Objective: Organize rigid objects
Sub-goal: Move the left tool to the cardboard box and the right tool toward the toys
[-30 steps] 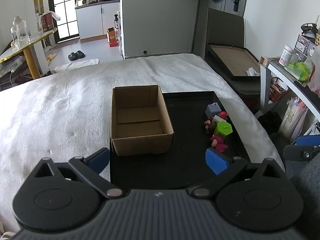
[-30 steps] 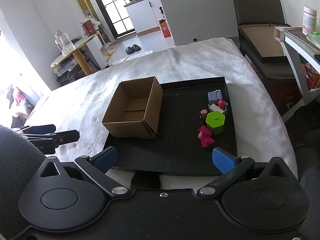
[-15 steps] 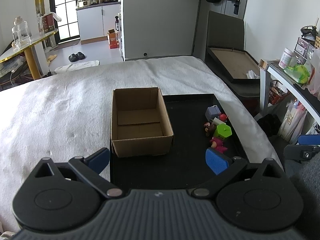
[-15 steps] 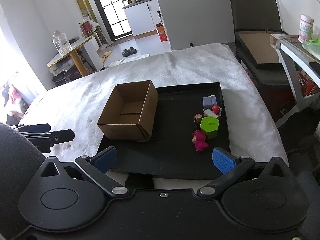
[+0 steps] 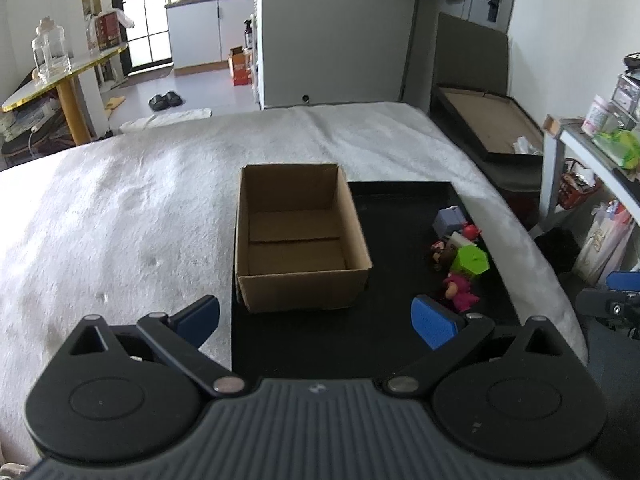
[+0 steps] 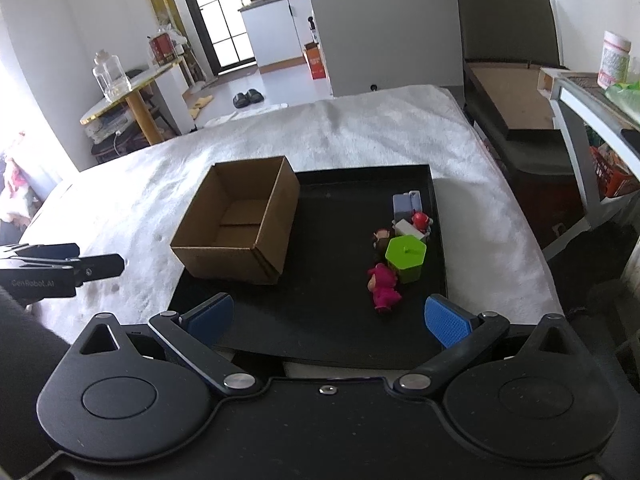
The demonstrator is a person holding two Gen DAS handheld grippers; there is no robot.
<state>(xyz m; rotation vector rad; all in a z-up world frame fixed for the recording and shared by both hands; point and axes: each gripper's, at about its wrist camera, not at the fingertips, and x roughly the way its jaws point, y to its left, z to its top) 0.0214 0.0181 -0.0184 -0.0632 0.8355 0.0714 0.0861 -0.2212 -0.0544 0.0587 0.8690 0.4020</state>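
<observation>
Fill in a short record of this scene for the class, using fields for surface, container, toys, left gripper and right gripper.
surface: black tray lying on a white blanket
container: cardboard box, open at the top, empty, standing at the tray's left side
toys: small cluster along the tray's right edge, including a green block and a pink figure
left gripper: open, holding nothing
right gripper: open, holding nothing

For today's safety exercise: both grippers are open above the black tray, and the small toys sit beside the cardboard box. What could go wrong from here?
1. The small toys are bunched tightly: closing on the pink figurine may knock the lime-green hexagonal block beside it.
2. The empty brown cardboard box looks light; a bump from the open right gripper could shift it on the black tray.
</observation>
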